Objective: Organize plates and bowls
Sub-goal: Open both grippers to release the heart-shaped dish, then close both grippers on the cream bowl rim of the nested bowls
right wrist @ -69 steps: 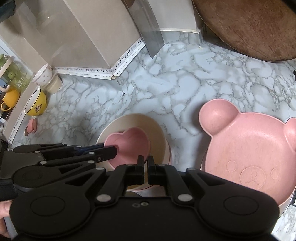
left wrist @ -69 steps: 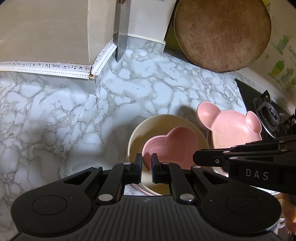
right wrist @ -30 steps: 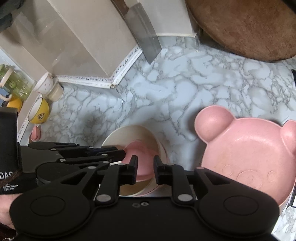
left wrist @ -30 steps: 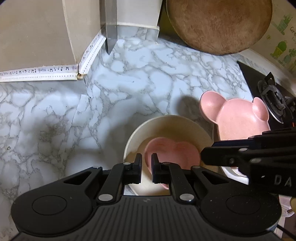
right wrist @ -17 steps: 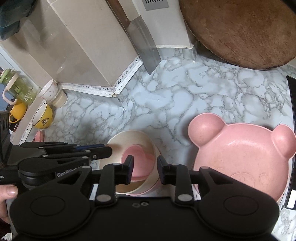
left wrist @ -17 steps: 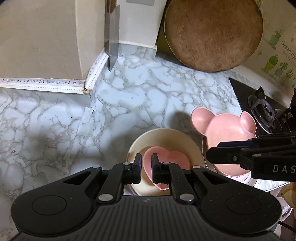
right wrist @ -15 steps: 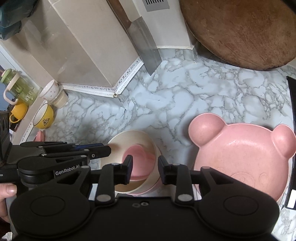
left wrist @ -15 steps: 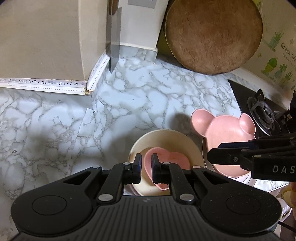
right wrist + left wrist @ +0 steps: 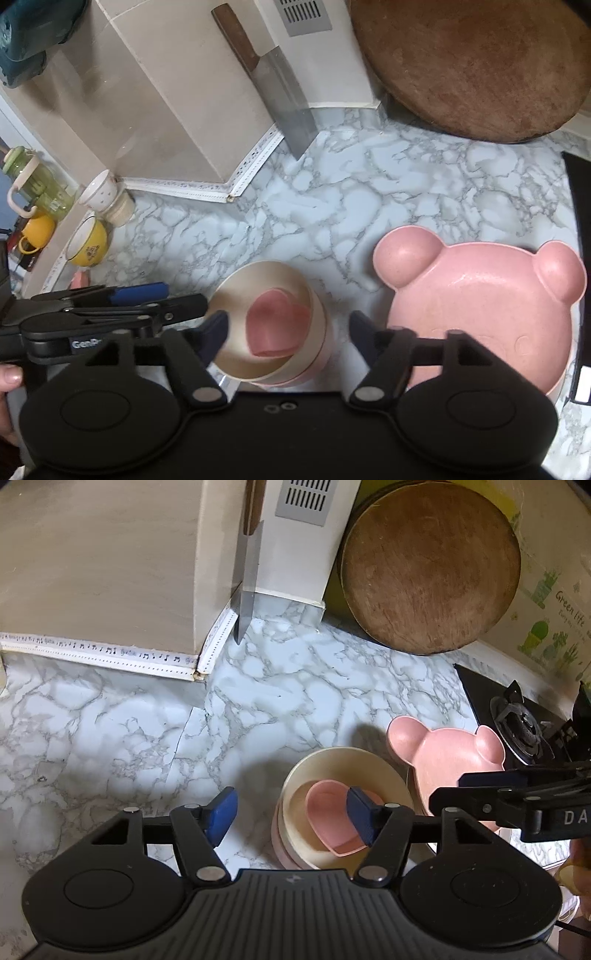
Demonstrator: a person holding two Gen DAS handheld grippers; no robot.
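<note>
A pink heart-shaped bowl [image 9: 328, 812] [image 9: 277, 325] lies inside a cream bowl [image 9: 347, 764] [image 9: 236, 295], which is stacked on a pink bowl [image 9: 321, 354]. Beside the stack on the right lies a pink bear-shaped plate [image 9: 443, 753] [image 9: 480, 306]. My left gripper [image 9: 291, 812] hovers over the stack's left side; its jaws are opening and grip nothing. My right gripper [image 9: 288, 328] hangs above the stack with its jaws opening too, the bowls showing below between the fingers, untouched. Each gripper also shows in the other's view, the right gripper [image 9: 480, 801] and the left gripper [image 9: 166, 299].
The marble counter [image 9: 277, 701] runs back to a tiled wall, where a cleaver [image 9: 284, 99] and a round wooden board [image 9: 432, 568] lean. A gas hob [image 9: 517, 723] is at the right. Cups and a yellow mug [image 9: 88, 243] stand at the far left.
Both grippers went from shut to open and drew back and up from the stack. The heart bowl stays in the cream bowl.
</note>
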